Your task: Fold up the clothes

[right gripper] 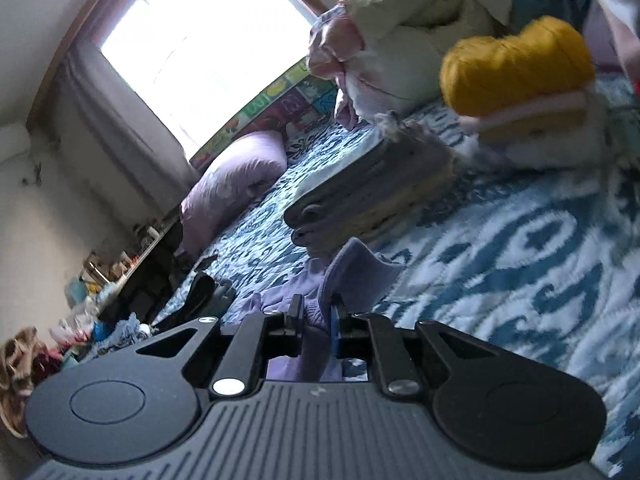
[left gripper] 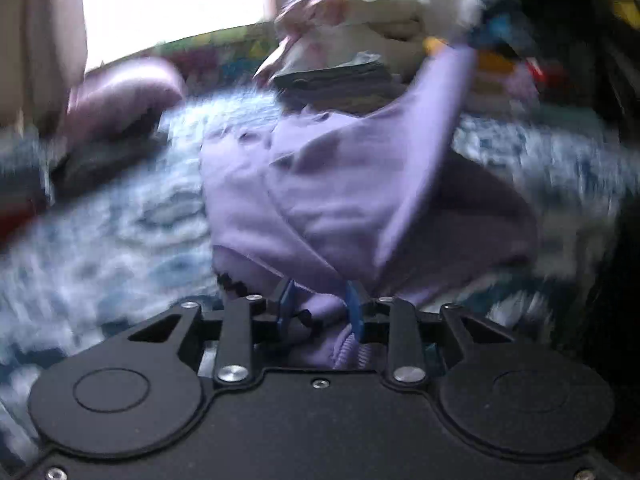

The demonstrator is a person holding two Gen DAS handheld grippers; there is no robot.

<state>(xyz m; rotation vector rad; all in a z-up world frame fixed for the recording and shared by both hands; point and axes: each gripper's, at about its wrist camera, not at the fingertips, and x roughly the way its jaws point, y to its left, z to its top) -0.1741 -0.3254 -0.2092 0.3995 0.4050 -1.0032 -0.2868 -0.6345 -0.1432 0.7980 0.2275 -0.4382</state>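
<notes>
Claws (left gripper: 320, 306) (right gripper: 316, 316) both clamped on lilac garment (left gripper: 340, 184) (right gripper: 352, 276).

A home bedroom: a bed (right gripper: 500, 240) under a blue-and-white patterned cover, a lilac pillow (right gripper: 236, 176), a curtained window (right gripper: 200, 52), stacked folded clothes (right gripper: 372, 192)

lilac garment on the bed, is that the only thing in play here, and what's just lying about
In play:
lilac garment
left claw, shut on it
right claw, shut on it

Lying about:
folded stack
yellow roll
pillow
bedspread
</notes>
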